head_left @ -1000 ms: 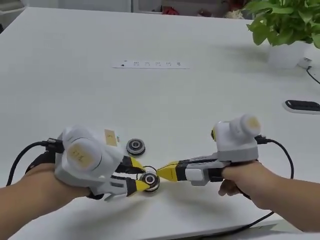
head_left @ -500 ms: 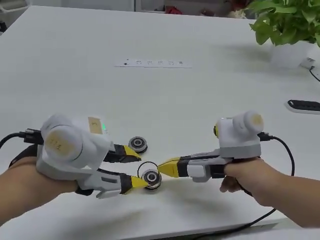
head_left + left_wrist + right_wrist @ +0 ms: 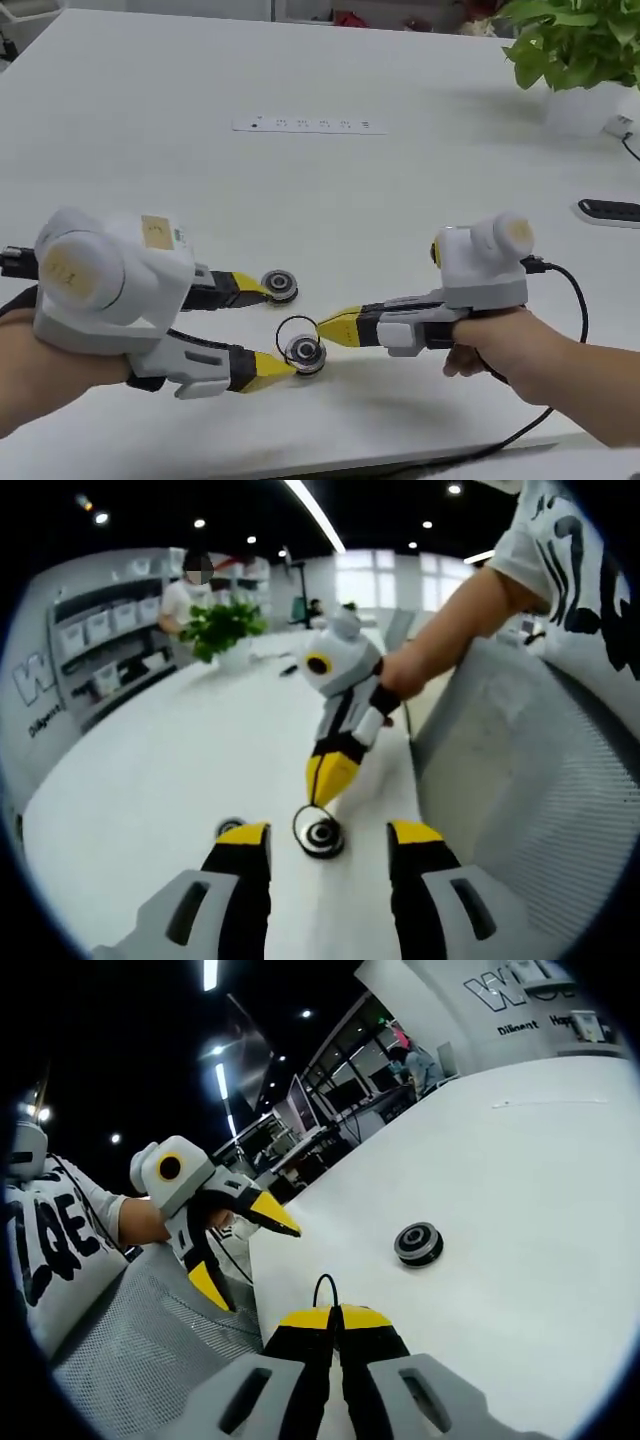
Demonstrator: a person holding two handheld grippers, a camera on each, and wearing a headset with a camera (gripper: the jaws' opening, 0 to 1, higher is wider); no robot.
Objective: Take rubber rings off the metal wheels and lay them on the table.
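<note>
as right gripper (image 3: 322, 328) pinches, ring (image 3: 296, 318) (black rubber) loops.

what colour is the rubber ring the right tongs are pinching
Black. The rubber ring shows best in the head view, against the white table.

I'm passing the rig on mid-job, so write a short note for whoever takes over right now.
Left tool: open, holding nothing, near wheel just off its jaw tips.
Right tool: shut on a rubber ring beside that wheel; whether it is fully off, I cannot tell.
Second wheel lies farther out on the table, dark ring on.
Done: no ring laid down yet.
Left: lay this ring down, then strip the second wheel.
</note>
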